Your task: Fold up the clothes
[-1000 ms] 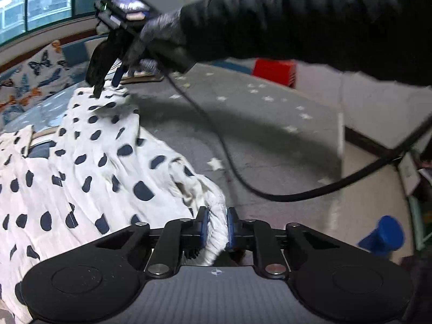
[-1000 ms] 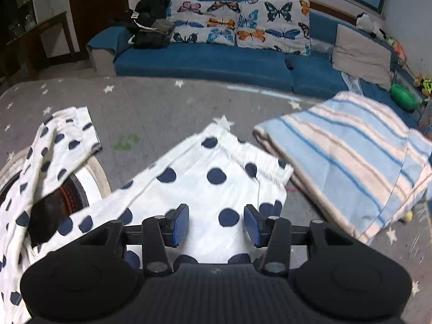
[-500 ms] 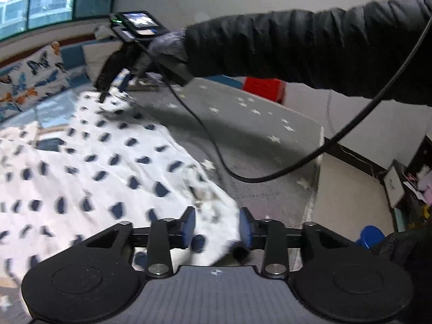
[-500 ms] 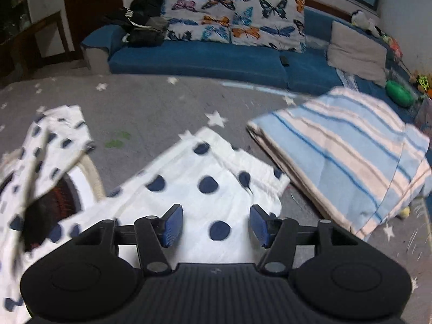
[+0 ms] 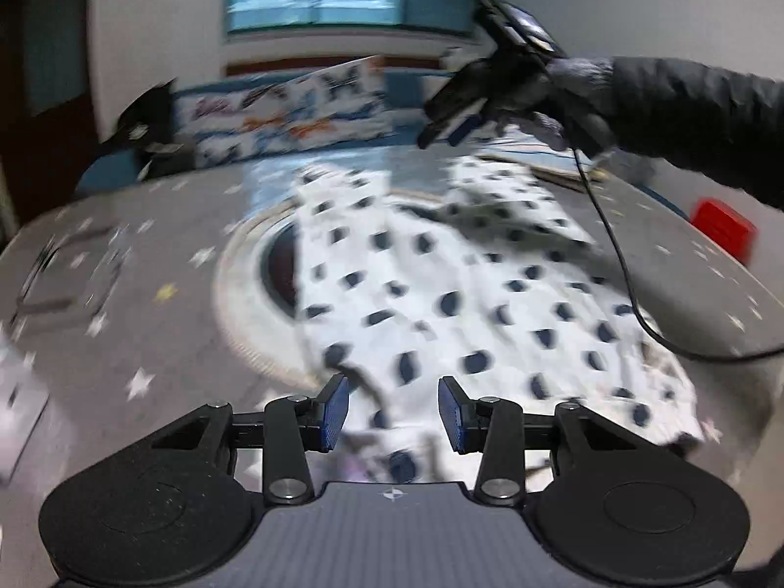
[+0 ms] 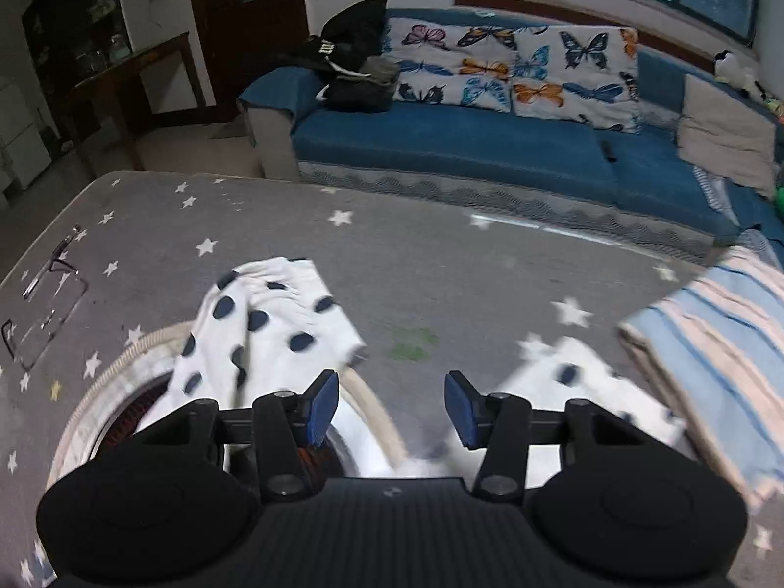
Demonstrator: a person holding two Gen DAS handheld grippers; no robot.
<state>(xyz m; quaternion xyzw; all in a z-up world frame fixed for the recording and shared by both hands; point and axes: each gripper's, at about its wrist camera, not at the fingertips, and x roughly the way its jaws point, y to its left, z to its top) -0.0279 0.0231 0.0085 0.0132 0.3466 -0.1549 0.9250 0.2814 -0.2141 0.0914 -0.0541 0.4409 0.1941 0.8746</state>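
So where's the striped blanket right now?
The folded blue-striped blanket lies on the grey star carpet at the right edge of the right wrist view, beside the polka-dot garment and in front of the blue sofa.

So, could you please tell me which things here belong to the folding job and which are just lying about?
Job:
- polka-dot garment
- left gripper, open
- right gripper, open

Lying about:
- striped blanket
- butterfly cushions
- black clothes on sofa
- round mat
- red box
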